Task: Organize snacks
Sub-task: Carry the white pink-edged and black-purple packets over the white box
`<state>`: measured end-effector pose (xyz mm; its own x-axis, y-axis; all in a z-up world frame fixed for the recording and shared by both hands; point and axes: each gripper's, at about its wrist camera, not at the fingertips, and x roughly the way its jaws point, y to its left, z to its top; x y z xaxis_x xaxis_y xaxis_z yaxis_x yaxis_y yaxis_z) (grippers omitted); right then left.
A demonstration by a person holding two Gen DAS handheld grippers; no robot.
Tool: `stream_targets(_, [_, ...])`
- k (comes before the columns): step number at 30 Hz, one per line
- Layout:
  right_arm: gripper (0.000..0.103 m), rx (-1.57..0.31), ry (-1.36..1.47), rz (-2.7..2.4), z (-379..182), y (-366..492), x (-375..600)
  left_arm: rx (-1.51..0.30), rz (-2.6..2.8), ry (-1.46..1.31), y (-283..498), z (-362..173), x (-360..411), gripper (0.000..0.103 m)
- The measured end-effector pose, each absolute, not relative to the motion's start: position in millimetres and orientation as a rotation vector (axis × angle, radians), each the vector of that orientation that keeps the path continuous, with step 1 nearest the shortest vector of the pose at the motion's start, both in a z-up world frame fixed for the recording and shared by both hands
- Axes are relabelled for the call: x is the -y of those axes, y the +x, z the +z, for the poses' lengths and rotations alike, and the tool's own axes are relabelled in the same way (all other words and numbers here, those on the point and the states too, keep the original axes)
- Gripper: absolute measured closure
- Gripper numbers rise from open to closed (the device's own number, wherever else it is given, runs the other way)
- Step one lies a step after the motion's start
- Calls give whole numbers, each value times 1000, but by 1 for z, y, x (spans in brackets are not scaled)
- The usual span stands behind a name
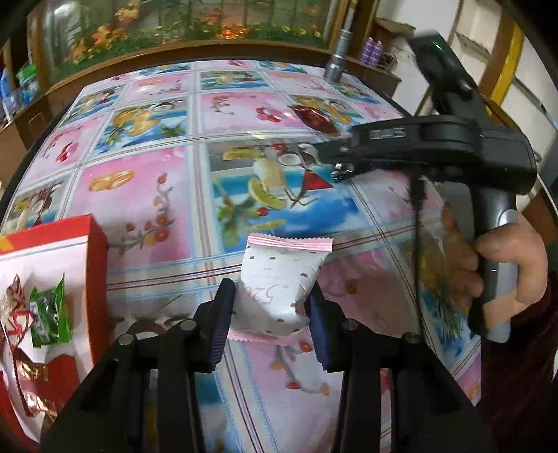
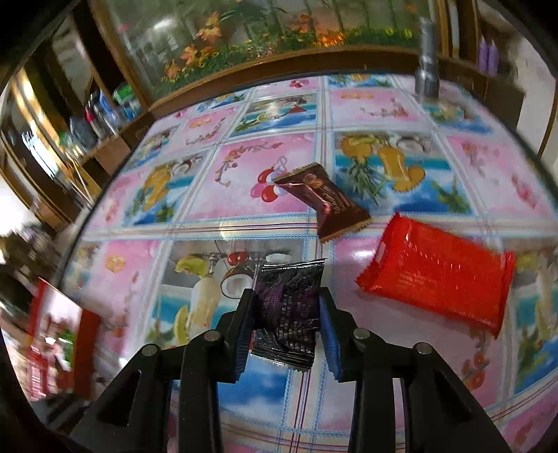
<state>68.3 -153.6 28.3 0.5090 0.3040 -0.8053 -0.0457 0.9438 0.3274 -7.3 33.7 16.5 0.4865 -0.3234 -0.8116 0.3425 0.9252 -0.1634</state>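
Observation:
My left gripper [image 1: 270,306] is shut on a white snack packet with pink crimped ends [image 1: 282,278], held above the table just right of a red box [image 1: 52,278] that holds several wrapped snacks. My right gripper [image 2: 287,313] is shut on a dark purple-black wrapper [image 2: 289,310] above the table. In the right wrist view a brown candy packet [image 2: 322,202] and a red packet [image 2: 439,271] lie on the table ahead and to the right. The right gripper body [image 1: 436,139] shows in the left wrist view, near a dark red candy [image 1: 314,116].
The table wears a glossy pink and blue fruit-print cloth [image 1: 146,195]. A metal cylinder [image 1: 336,66] stands at the far right edge. A wooden-framed glass panel with flowers [image 2: 279,31] backs the table. The red box also shows at the left [image 2: 59,341]. Shelves with bottles stand far left.

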Motion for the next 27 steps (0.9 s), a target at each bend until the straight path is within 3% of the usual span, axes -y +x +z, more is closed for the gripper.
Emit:
stream_targets(12, [67,-1084,629,473,14,61,177,-933,-404,-111,-20,28,-60,66])
stream_targets(27, [68,-981,453,637,36,30,99,-723,-192,-58,-77,75,-117,65])
